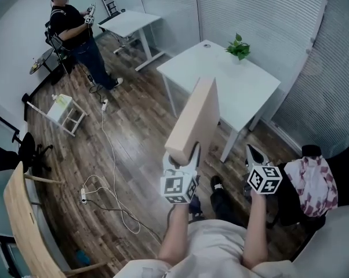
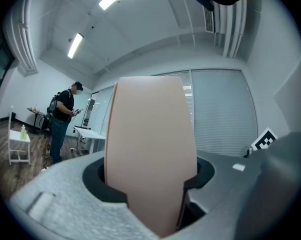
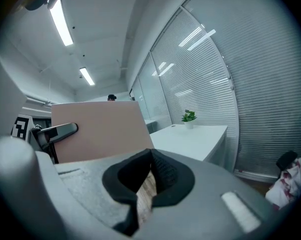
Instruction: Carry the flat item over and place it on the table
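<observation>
Clamping flat board [image 1: 195,117] by lower end in left gripper [image 1: 186,153], holding upright, near white table [image 1: 221,83], not yet over. Right gripper [image 1: 253,153] hanging beside, jaws together, empty. Risking tall board pivoting in one-sided grip, clipping table edge, toppling potted plant [image 1: 238,47].

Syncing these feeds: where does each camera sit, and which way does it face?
Head view: on the person's head, looking steeply down at the white table; both forearms show.
Left gripper view: on the left tongs, looking along jaws clamped on the board.
Right gripper view: on the right tongs, facing table and plant.
Shared: all three show the board.
</observation>
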The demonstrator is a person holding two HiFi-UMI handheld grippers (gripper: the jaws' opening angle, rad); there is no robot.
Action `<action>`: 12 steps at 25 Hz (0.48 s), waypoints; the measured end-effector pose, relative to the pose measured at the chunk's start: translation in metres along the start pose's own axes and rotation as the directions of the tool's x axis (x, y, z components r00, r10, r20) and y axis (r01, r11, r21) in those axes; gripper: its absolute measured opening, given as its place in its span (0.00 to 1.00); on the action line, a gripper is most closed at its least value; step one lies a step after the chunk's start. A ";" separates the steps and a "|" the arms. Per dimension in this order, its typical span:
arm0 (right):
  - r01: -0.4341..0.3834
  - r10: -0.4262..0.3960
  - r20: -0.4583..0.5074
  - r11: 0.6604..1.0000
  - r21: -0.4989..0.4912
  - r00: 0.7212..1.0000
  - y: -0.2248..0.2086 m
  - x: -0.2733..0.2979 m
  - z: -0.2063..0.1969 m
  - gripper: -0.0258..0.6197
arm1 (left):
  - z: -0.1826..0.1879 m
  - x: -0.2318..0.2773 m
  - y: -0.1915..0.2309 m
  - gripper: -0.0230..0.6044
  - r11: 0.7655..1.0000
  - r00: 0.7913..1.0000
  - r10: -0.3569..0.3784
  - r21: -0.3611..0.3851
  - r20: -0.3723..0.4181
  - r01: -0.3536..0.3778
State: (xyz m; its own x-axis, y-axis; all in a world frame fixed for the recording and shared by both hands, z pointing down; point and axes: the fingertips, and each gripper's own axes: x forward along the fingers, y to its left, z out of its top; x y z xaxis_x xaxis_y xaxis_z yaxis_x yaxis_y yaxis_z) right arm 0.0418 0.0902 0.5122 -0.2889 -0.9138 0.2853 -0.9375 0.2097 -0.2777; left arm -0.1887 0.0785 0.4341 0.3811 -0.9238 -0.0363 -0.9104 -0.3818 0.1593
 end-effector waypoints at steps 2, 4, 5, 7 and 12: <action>-0.016 0.016 0.010 1.000 0.011 1.000 -0.002 0.017 0.010 0.04 | 0.007 0.012 0.007 0.49 1.000 1.000 0.017 0.015 0.007 -0.017; -0.035 0.034 0.023 0.999 0.018 0.999 -0.004 0.034 0.021 0.04 | 0.014 0.024 0.012 0.49 0.999 0.999 0.030 0.028 0.019 -0.030; -0.046 0.046 0.027 0.999 0.017 0.999 -0.004 0.044 0.027 0.04 | 0.017 0.031 0.015 0.49 0.999 0.999 0.036 0.031 0.026 -0.037; -0.072 0.072 0.023 0.997 0.012 0.997 -0.001 0.065 0.036 0.04 | 0.022 0.045 0.022 0.49 0.998 0.998 0.052 0.030 0.032 -0.053; -0.117 0.117 0.014 0.993 0.003 0.993 0.000 0.110 0.059 0.04 | 0.029 0.083 0.038 0.49 0.995 0.996 0.086 0.040 0.022 -0.087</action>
State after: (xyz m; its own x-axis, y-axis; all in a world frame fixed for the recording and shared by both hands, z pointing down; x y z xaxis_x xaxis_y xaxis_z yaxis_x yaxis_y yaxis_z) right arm 0.0213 -0.0311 0.4895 -0.3940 -0.8876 0.2385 -0.8967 0.3143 -0.3116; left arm -0.1963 -0.0138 0.4085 0.2980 -0.9535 -0.0441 -0.9458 -0.3012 0.1217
